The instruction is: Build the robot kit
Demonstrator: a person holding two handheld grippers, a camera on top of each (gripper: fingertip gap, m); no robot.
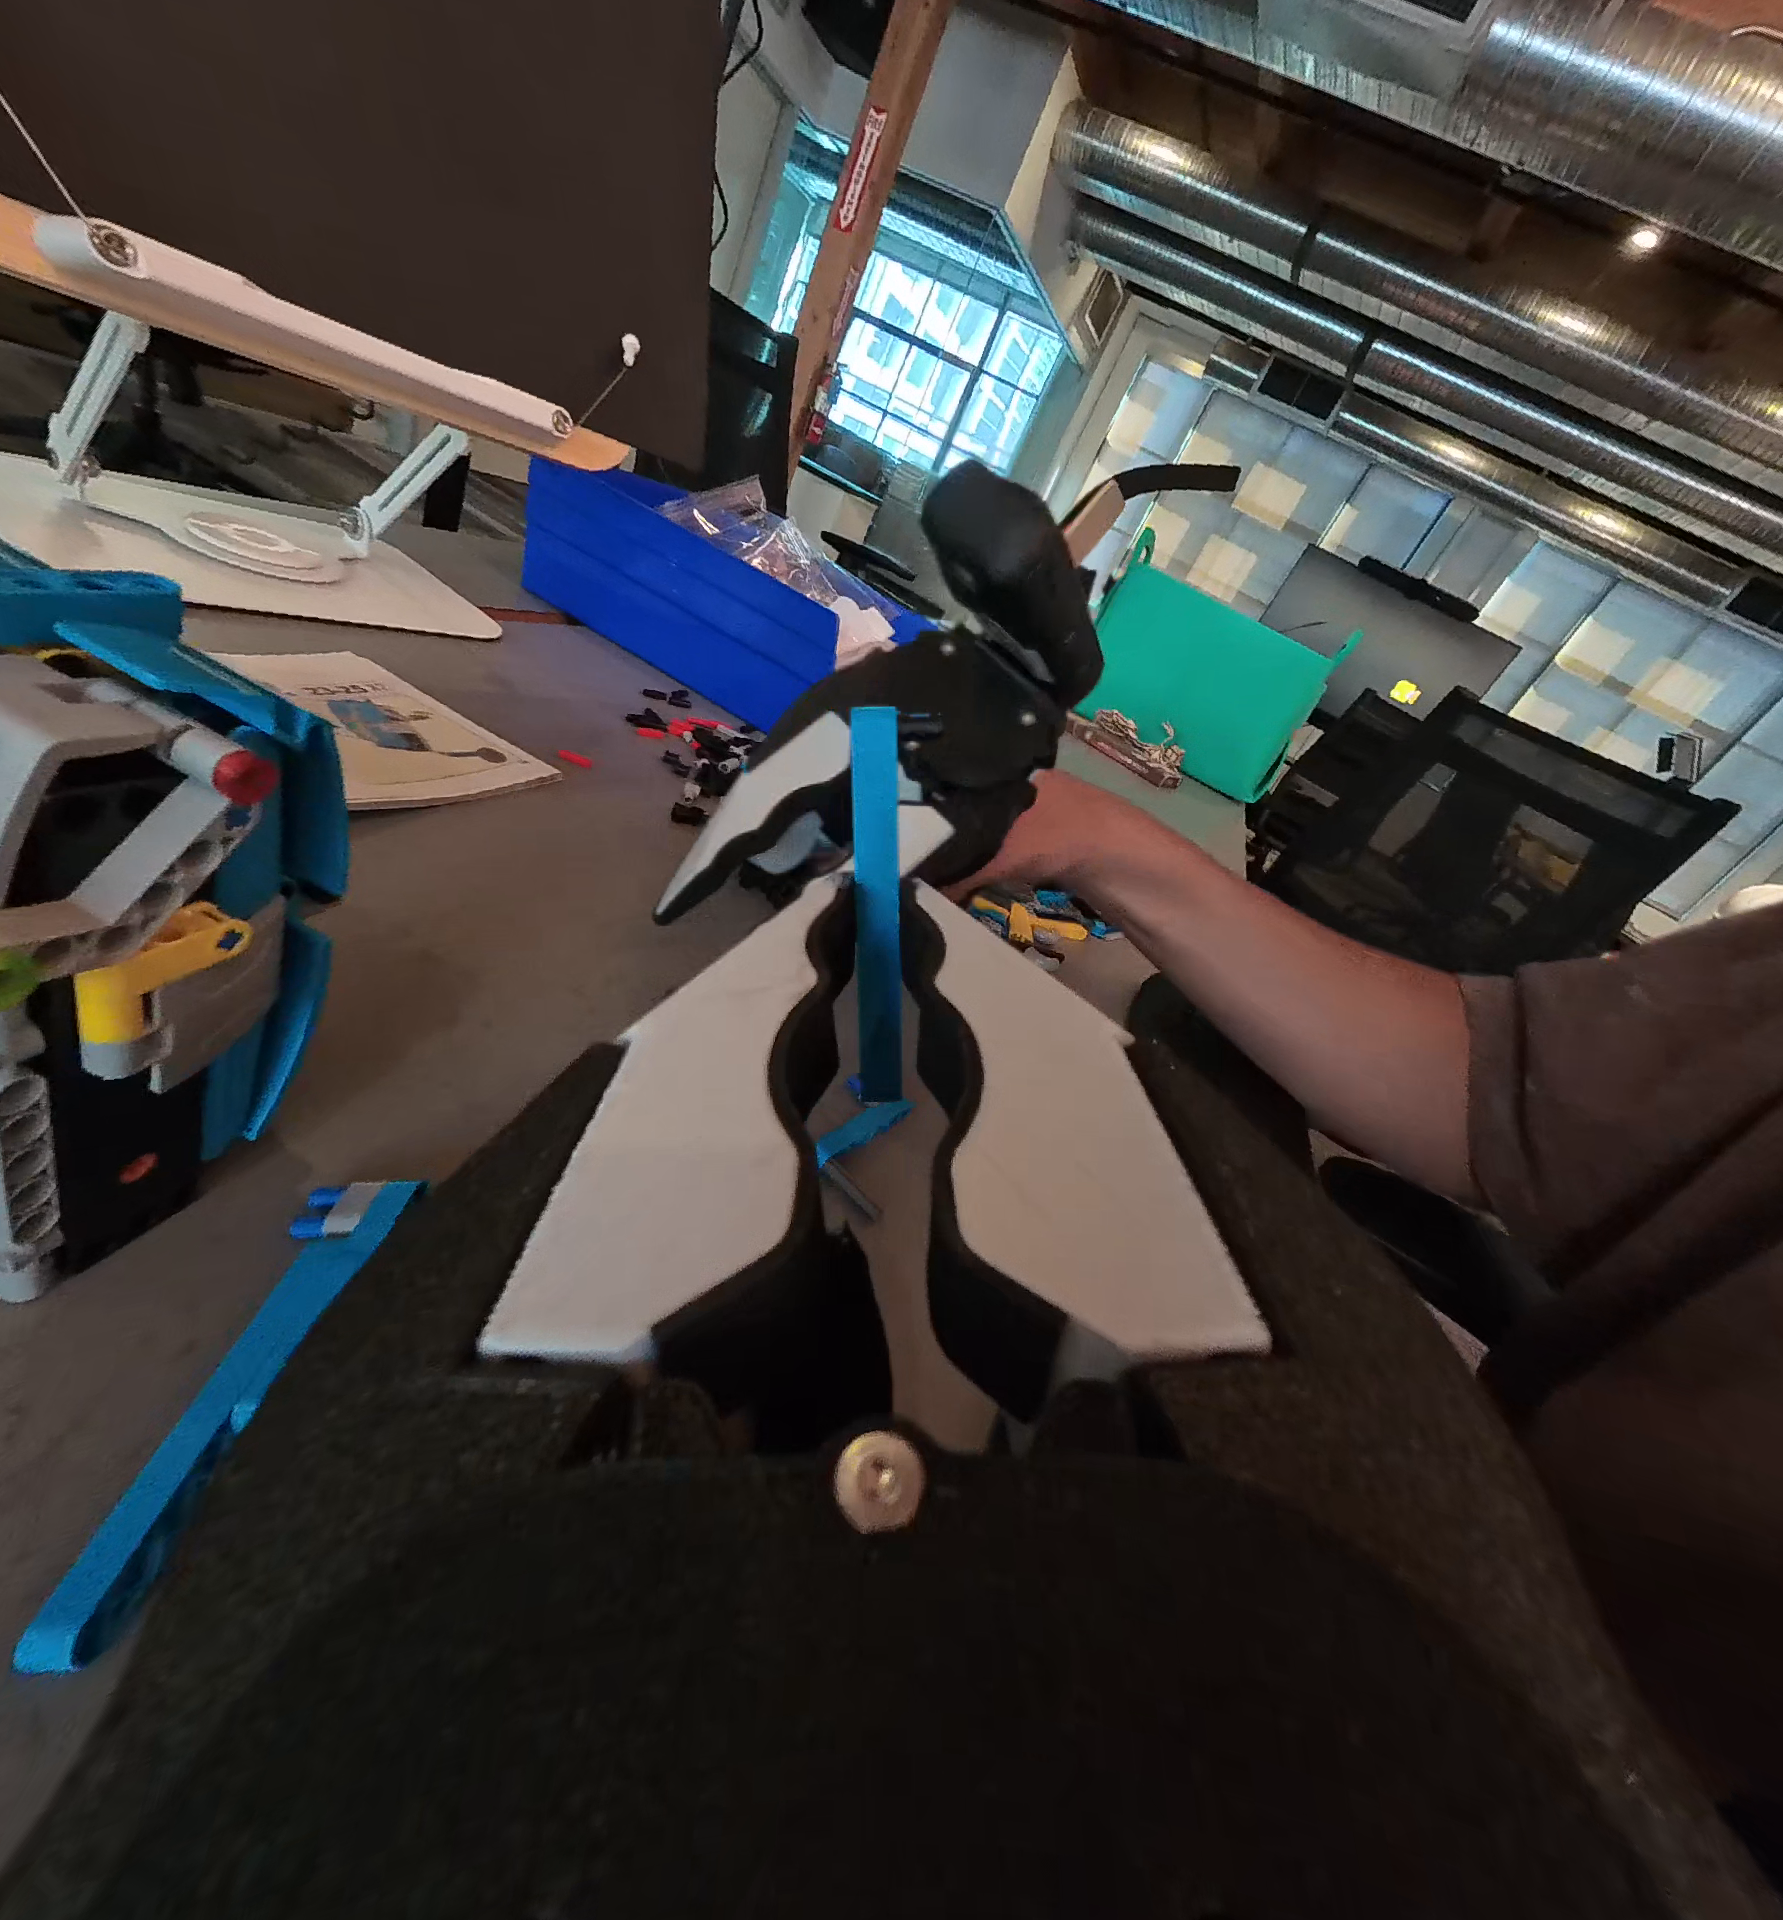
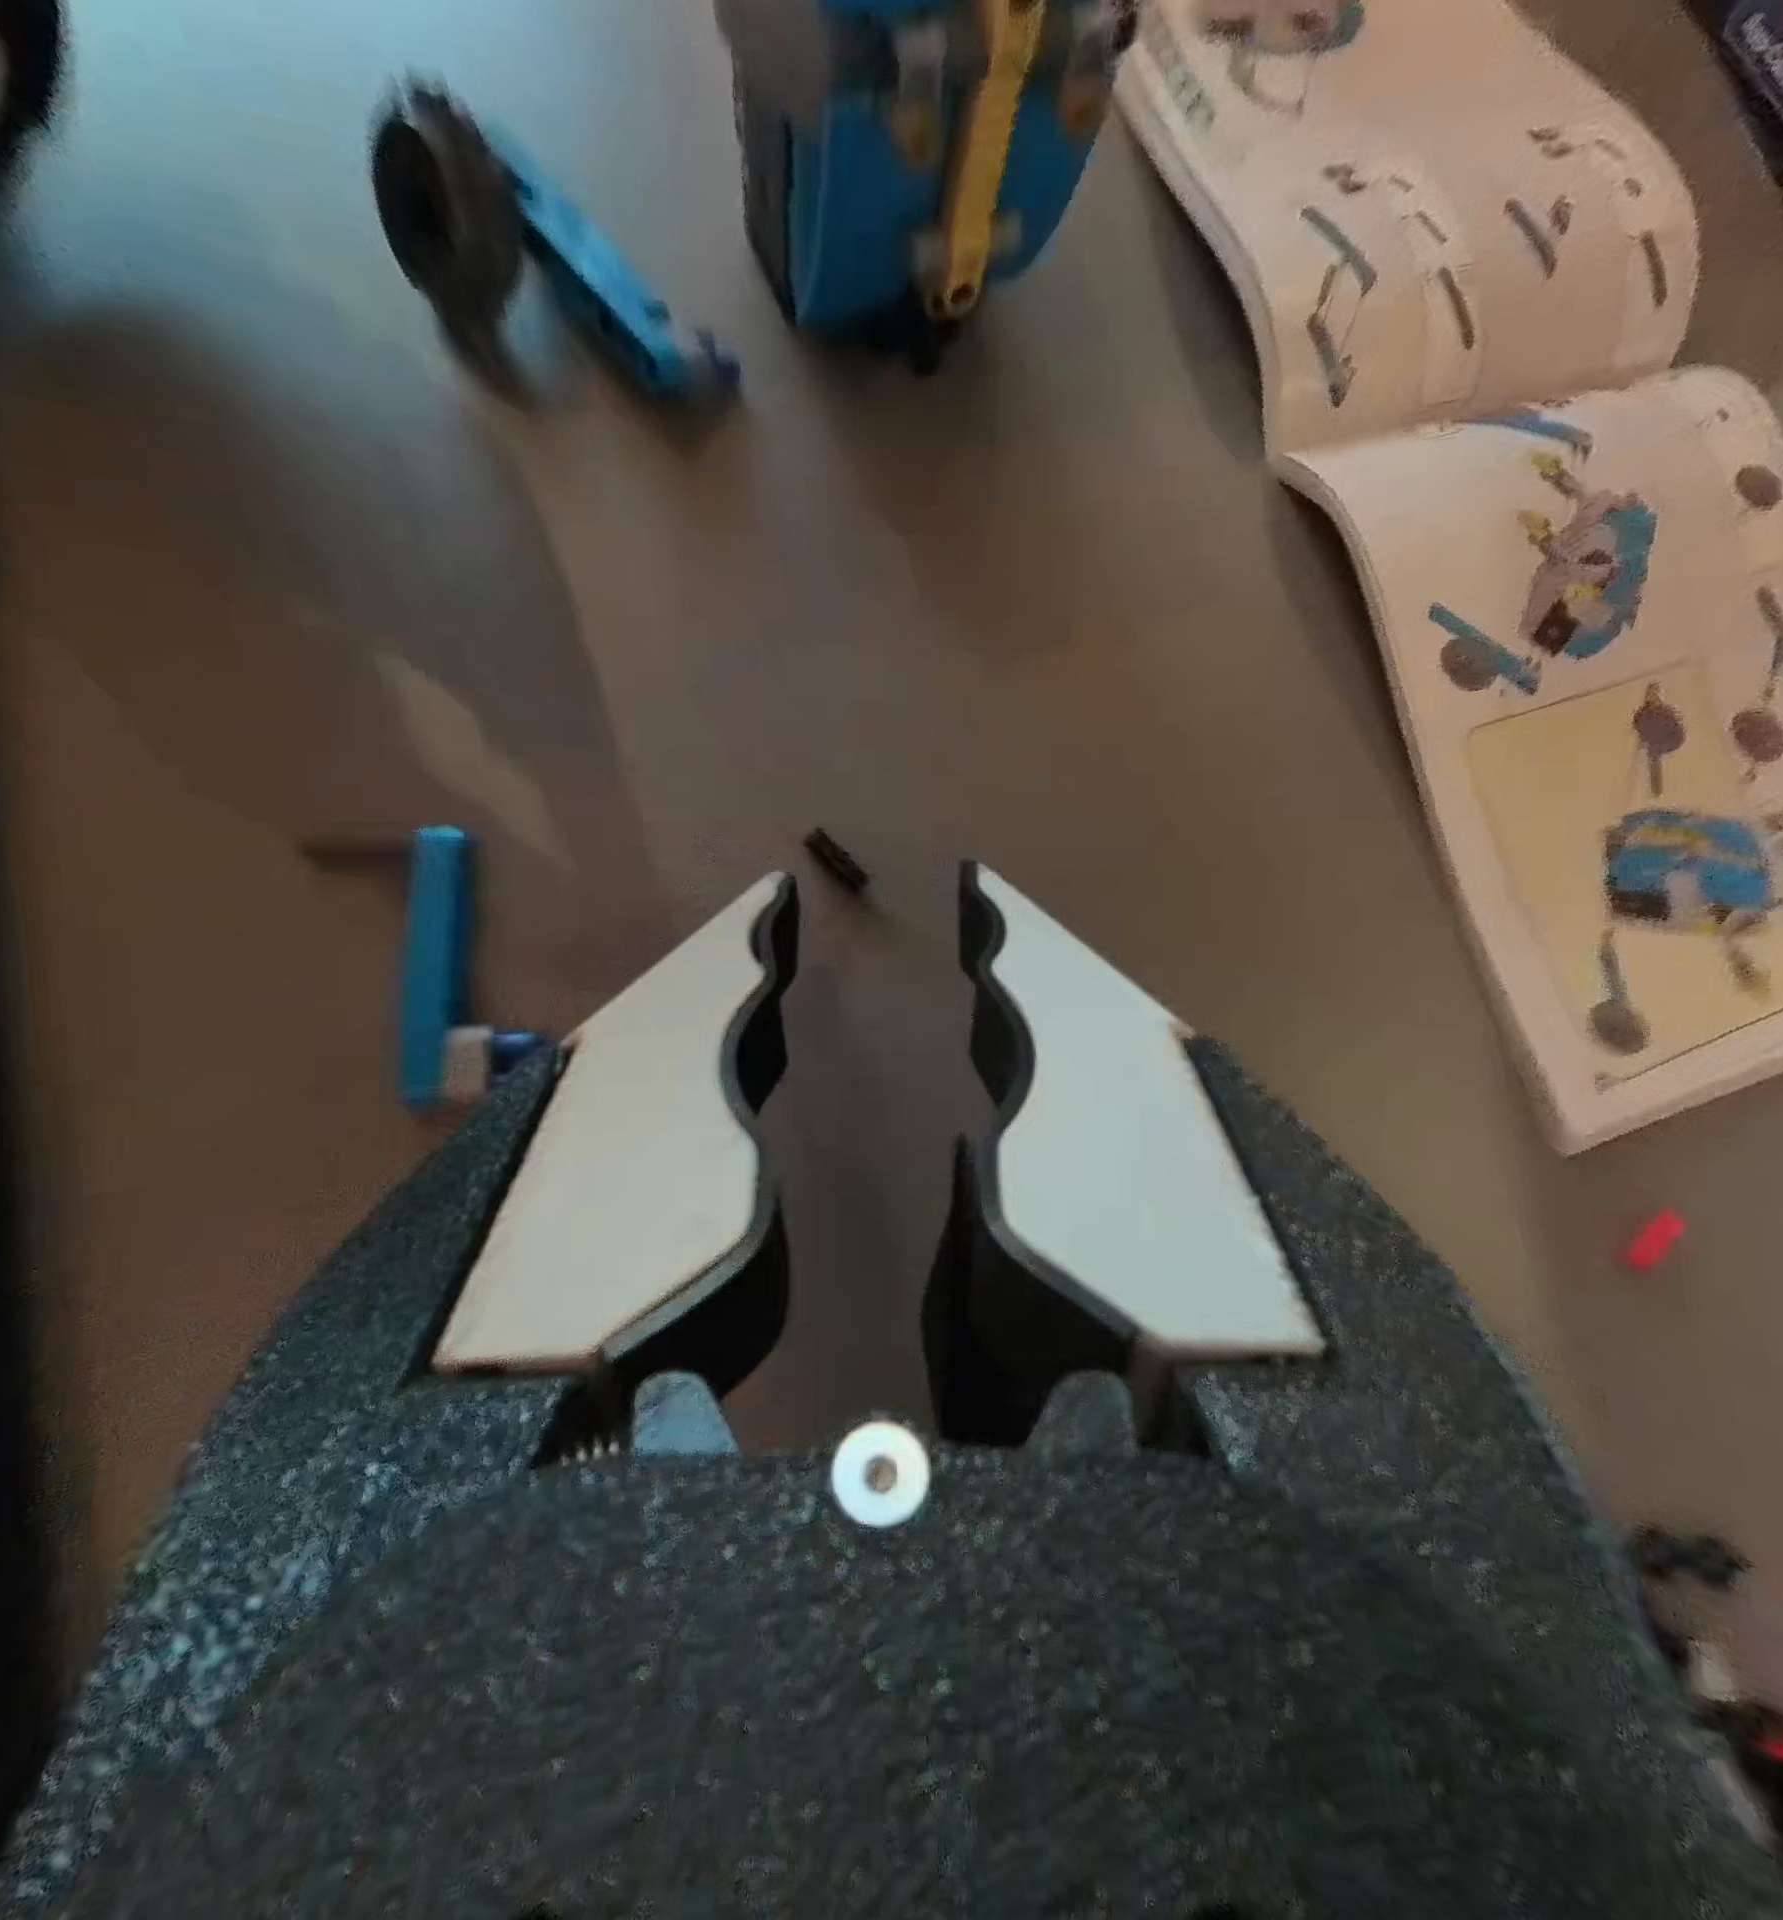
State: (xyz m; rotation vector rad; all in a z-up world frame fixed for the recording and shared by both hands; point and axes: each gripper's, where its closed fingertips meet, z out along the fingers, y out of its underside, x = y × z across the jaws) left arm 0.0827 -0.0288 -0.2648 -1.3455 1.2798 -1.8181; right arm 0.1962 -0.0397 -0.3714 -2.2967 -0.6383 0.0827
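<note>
My left gripper is shut on a long blue beam, which stands upright between the fingers with a short blue piece at its lower end. My right gripper is open and empty, pointing down at the grey table, with a small black pin just beyond its fingertips. In the left wrist view the right gripper shows behind the beam, held by a hand. A blue, grey and yellow brick model stands at the left; it also shows in the right wrist view.
A blue beam lies on the table; one also shows in the right wrist view. A blue beam with a black wheel lies nearby. An open instruction booklet, loose pins, a blue bin, a green bin. My right fingertips sit around 15 centimeters from my left ones.
</note>
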